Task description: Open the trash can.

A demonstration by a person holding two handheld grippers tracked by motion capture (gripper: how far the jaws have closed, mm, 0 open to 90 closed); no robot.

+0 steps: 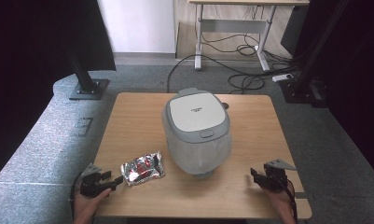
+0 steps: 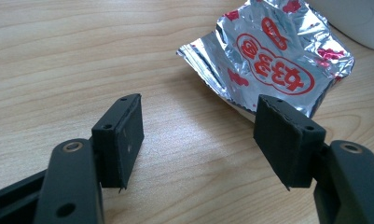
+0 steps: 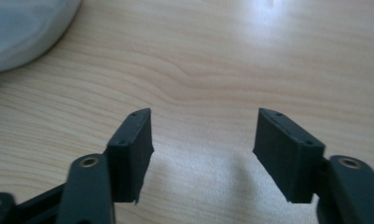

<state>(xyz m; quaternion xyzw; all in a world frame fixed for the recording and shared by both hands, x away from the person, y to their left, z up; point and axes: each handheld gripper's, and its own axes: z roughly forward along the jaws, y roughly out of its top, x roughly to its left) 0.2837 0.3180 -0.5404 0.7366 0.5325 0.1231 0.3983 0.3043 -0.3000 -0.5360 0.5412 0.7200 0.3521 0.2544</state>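
Silver foil packet with red print – crinkled, lying flat on the wooden table's near-left part, just left of the rice cooker's base. In the left gripper view the foil packet shows red characters in an oval – closed, edges wrinkled.

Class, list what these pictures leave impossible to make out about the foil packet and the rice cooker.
- Foil packet: contents sealed inside; top cut off by the left gripper view's edge.
- Rice cooker: inside hidden by its shut lid, high view.
- Lid label: too small to read, high view.
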